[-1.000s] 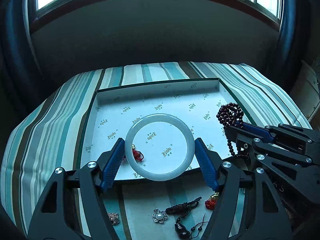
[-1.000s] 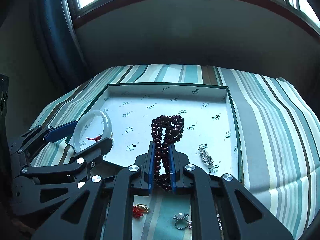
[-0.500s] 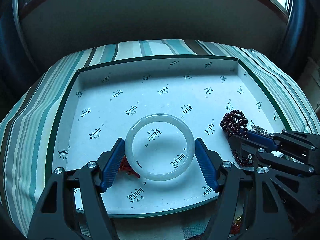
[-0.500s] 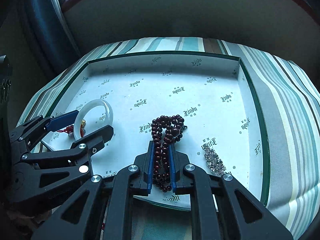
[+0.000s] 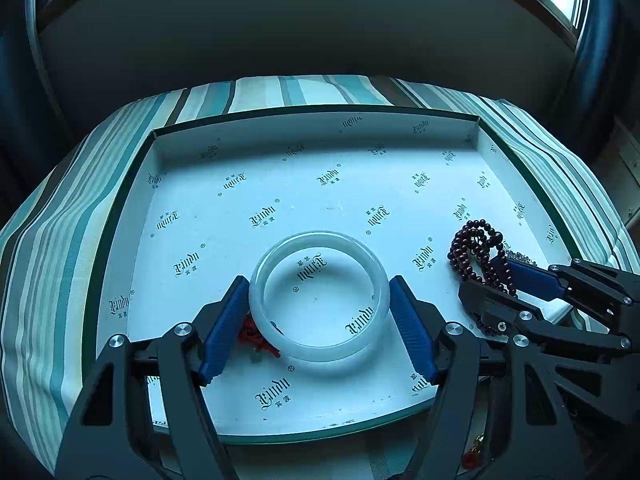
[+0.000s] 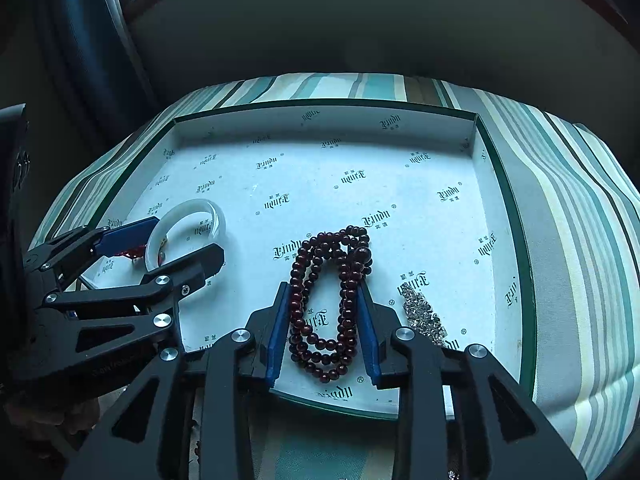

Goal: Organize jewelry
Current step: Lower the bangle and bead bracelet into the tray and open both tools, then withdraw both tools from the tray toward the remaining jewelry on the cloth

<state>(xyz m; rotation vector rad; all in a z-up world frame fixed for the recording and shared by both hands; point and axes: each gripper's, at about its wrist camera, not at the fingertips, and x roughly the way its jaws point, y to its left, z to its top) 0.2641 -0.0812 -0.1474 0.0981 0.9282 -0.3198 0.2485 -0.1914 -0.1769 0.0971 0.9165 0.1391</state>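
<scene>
Left gripper (image 5: 319,312) clamped across the white translucent jade-like bangle (image 5: 319,296), which lies flat on the printed white floor of the shallow green-rimmed tray (image 5: 320,110); a red knotted cord (image 5: 256,338) sits at its left edge. Right gripper (image 6: 323,322) jaws have just been opening: the dark red bead string (image 6: 330,292) lies slack between them on the tray, released. A silver sparkly chain piece (image 6: 422,314) lies just beside it.

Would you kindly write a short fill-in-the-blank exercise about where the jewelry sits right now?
1. The white bangle sits between the ____ gripper's pads.
2. The dark red bead strand lies inside the ____ box lid.
3. The right gripper has just been ____ around the beads.

Answers: left; white; opening
</scene>
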